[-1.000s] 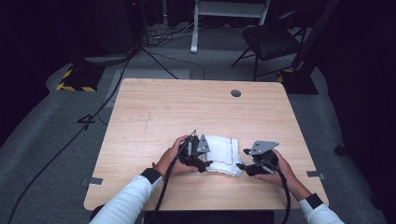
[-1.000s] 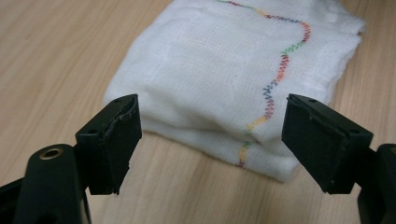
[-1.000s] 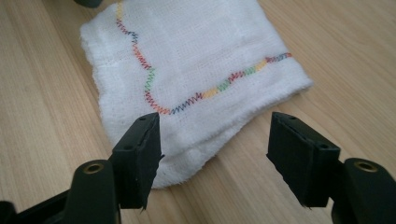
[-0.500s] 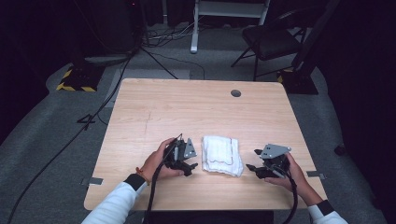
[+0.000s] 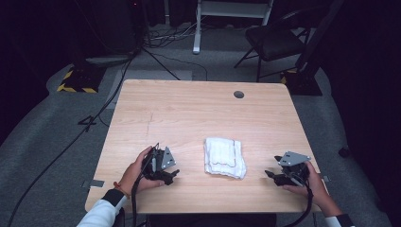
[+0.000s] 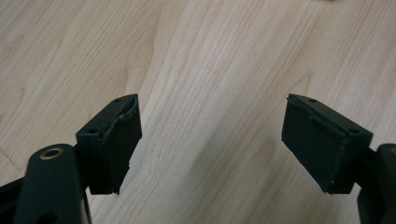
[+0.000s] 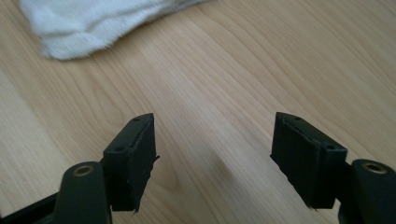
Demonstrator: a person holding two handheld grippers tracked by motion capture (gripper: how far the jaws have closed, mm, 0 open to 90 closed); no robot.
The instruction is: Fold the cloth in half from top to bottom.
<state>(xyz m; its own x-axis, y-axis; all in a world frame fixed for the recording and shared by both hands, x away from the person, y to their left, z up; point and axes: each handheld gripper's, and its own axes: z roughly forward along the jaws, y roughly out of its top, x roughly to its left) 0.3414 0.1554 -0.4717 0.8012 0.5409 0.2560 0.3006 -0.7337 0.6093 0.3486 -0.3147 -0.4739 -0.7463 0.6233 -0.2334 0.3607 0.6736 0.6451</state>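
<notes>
Pale grained wooden table [image 5: 189, 113] bears a folded (fluffy, white) towel [image 5: 224, 156].

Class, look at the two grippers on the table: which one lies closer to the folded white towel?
The left gripper. A shorter strip of bare wood separates it from the folded white towel than separates the right gripper, which sits near the table's right edge.

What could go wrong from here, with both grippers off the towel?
1. The folded towel has a loose, uneven near edge; a layer may slip and spoil the fold.
2. The right gripper and left gripper sit low over the table with jaws open, the right's just opened further; a sweep inward could drag the towel.
3. The right hand is near the table's edge, where its cable might snag.
</notes>
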